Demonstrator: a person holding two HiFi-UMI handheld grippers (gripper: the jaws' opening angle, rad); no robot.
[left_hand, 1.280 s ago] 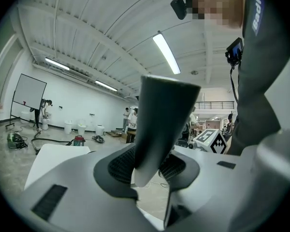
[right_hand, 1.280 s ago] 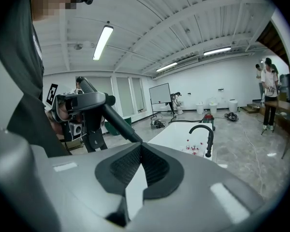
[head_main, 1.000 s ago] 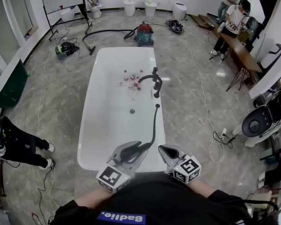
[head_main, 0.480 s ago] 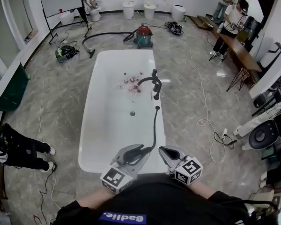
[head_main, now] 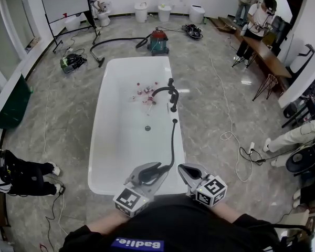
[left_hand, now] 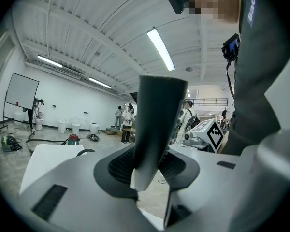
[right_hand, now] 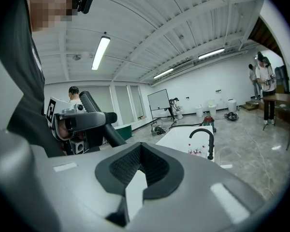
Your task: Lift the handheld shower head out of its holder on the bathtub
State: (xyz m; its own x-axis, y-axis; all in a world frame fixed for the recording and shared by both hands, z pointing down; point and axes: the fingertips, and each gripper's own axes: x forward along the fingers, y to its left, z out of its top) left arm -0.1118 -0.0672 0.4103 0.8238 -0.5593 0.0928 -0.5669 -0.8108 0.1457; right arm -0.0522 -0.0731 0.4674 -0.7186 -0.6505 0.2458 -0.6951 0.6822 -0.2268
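The black handheld shower head (head_main: pixel 148 171) is off the tub, near its front end, close to my body. My left gripper (head_main: pixel 156 168) is shut on it. In the left gripper view its dark tapered handle (left_hand: pixel 157 120) stands upright between the jaws. Its black hose (head_main: pixel 173 140) runs back along the right rim to a small black fitting (head_main: pixel 175 121) by the black faucet (head_main: pixel 170 92). My right gripper (head_main: pixel 185 168) hovers just right of the left one, shut and holding nothing; its closed pads (right_hand: pixel 135 178) fill the right gripper view, which also shows the left gripper (right_hand: pixel 79 122) and the faucet (right_hand: pixel 205 137).
The white bathtub (head_main: pixel 102 125) stretches away in front of me, with several small items (head_main: pixel 144 91) on its bottom. A red vacuum cleaner (head_main: pixel 158 40) stands beyond it. White cables (head_main: pixel 231 135) lie on the floor at the right. People stand by a table (head_main: pixel 260 20) far right.
Both grippers and the shower head have stayed where they were. The head view has shifted slightly, and a person at the right edge has moved.
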